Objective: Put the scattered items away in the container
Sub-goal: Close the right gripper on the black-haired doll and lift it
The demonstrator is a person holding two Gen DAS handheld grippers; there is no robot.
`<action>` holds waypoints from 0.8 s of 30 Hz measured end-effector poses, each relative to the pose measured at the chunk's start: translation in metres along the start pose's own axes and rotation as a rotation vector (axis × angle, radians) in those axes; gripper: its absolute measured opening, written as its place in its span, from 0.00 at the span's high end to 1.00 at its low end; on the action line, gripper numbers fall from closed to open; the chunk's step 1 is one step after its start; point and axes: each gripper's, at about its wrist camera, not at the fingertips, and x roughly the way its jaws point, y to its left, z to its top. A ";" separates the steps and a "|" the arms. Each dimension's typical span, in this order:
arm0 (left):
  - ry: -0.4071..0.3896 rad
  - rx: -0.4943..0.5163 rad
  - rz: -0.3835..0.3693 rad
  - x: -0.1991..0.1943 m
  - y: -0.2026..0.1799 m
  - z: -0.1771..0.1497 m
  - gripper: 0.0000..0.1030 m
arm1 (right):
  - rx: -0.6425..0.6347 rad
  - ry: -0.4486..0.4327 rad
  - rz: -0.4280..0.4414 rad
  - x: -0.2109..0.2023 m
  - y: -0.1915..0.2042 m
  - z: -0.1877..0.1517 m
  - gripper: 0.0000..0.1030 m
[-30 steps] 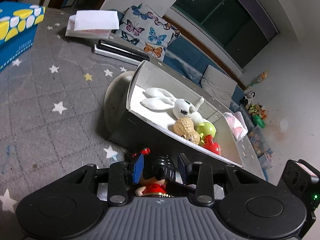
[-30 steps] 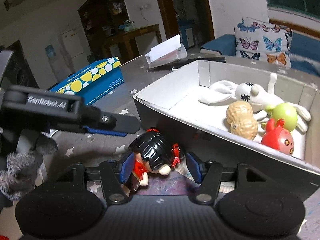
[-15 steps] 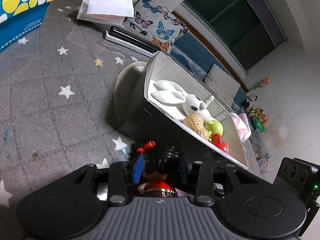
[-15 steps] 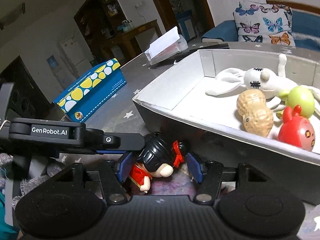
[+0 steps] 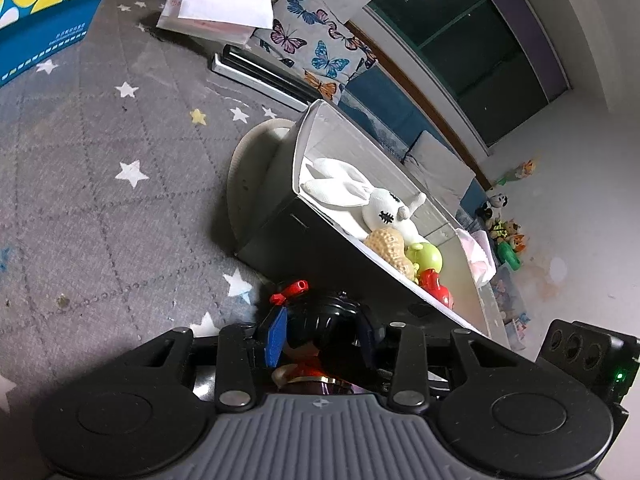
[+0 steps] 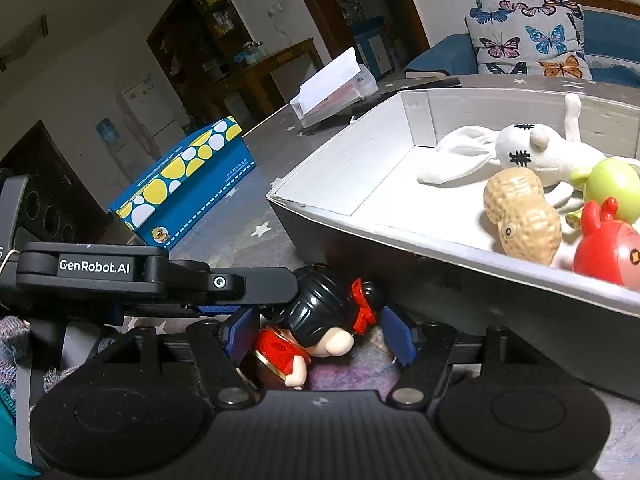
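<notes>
Low in both wrist views, against the dark outer wall of the grey open-topped cardboard box, lies the small plastic doll with black ribbed hair, red bow and red dress. It is on the grey star-patterned mat, outside the box, touching or just short of its wall.

Left gripper: angled downward, black frame across the bottom of its view. Its blue pads sit tight on either side of the doll's black head; clamped on it. In the right wrist view this same gripper reaches in from the left edge as a black arm, its tip over the doll's hair.

Right gripper: also tilted downward, pointing at the doll from the box side. Jaws are opening. The doll lies between the blue pads; the right pad stands clear of the bow, and the left pad is close to the red dress, contact not certain.

Inside the box, right half of the right wrist view: white cloth rabbit with stitched black eye, tan peanut-shaped toy, green round toy, red round toy, all bunched together.

Upper left of the left wrist view: blue tissue box with yellow and white spots, well apart from the doll.
</notes>
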 end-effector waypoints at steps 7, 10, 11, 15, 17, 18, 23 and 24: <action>0.006 -0.014 -0.019 -0.001 0.004 -0.002 0.59 | 0.000 0.000 -0.005 0.003 0.003 -0.003 0.36; 0.006 -0.024 -0.026 -0.001 0.005 -0.003 0.60 | -0.006 -0.003 -0.010 0.001 0.005 -0.003 0.36; 0.008 -0.025 -0.029 -0.002 0.005 -0.004 0.60 | -0.008 -0.001 -0.011 0.001 0.005 -0.004 0.37; 0.007 -0.043 -0.042 -0.006 0.006 -0.007 0.60 | -0.038 0.001 -0.022 -0.004 0.011 -0.005 0.37; -0.005 -0.033 -0.039 -0.010 0.001 -0.008 0.60 | -0.055 -0.003 -0.024 -0.008 0.014 -0.005 0.37; -0.010 -0.027 -0.037 -0.013 -0.002 -0.008 0.60 | -0.063 -0.007 -0.024 -0.011 0.016 -0.005 0.37; -0.049 0.017 -0.051 -0.026 -0.024 -0.001 0.59 | -0.115 -0.051 -0.032 -0.031 0.026 0.005 0.37; -0.058 0.027 -0.055 -0.028 -0.029 0.003 0.59 | -0.128 -0.064 -0.037 -0.036 0.028 0.009 0.37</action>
